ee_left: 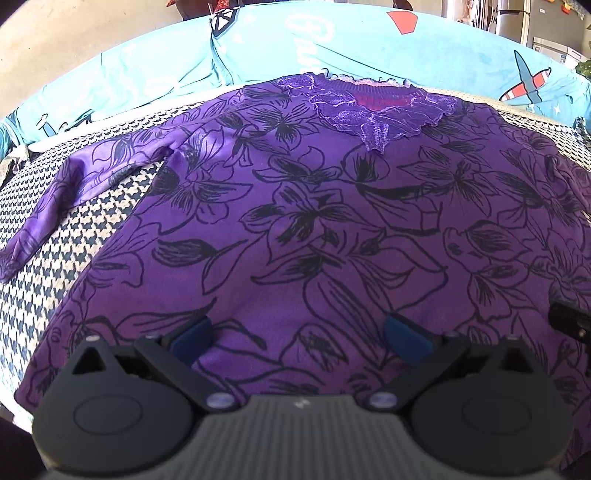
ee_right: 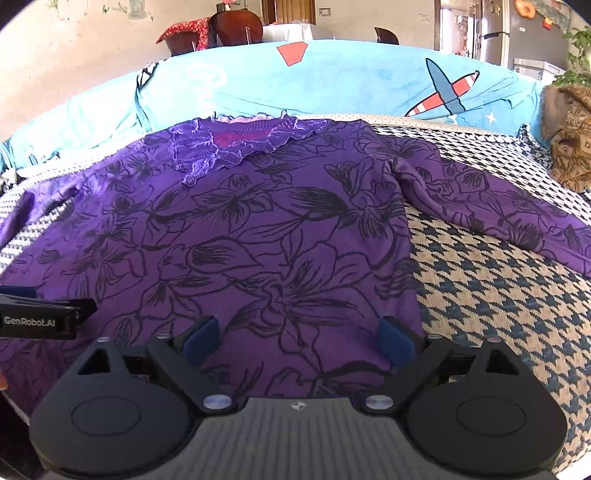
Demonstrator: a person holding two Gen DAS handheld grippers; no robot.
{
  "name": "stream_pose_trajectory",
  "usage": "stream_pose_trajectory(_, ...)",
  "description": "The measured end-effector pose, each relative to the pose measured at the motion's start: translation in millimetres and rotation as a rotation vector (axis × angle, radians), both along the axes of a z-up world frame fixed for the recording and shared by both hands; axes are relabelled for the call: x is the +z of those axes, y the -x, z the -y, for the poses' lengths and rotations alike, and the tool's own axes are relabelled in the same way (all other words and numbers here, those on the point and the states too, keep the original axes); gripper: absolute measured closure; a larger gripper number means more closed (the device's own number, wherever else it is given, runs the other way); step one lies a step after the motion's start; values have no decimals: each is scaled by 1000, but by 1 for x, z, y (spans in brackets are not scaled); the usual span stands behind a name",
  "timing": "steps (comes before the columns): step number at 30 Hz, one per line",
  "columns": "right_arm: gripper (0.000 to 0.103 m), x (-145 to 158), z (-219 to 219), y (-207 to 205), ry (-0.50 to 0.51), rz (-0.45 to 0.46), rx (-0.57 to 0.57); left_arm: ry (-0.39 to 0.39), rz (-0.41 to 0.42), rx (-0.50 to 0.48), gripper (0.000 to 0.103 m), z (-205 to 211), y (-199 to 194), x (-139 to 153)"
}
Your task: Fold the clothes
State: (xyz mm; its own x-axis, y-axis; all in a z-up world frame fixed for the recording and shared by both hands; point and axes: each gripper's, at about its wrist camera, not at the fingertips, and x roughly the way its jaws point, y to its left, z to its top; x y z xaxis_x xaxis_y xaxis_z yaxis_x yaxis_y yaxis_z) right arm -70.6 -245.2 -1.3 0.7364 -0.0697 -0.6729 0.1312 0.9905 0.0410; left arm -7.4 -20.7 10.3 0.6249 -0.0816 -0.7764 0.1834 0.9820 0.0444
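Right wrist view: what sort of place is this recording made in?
Most likely a home living room. The purple top lies spread on a houndstooth cover with a turquoise airplane-print throw behind it, seemingly over a sofa back. Further off are chairs and a fridge.

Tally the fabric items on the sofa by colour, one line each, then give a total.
Purple: 1, the floral top, spread flat.
Turquoise: 1, the printed throw over the sofa back.
Houndstooth dark-and-cream: 1, the seat cover.
Brown patterned: 1, the bundle at the far right.
Total: 4
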Motion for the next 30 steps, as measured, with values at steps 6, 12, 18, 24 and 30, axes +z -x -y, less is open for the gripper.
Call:
stream_pose_trajectory(6,11,11,30,20,-88,56,-130,1,4,1,0,-1,6,0)
stream_pose_trajectory(12,11,13,70,33,-122,94,-367,-2,12,4,0,-1,8,-1)
stream_pose_trajectory(18,12,16,102,42,-109,136,-493,-6,24,10,0,0,10,-1)
stream_pose_trajectory(24,14,20,142,43,-129,168,-655,-13,32,8,0,1,12,-2)
stream_pose_trajectory(30,13,21,186,36,-170,191,-789,-21,38,9,0,1,13,-2)
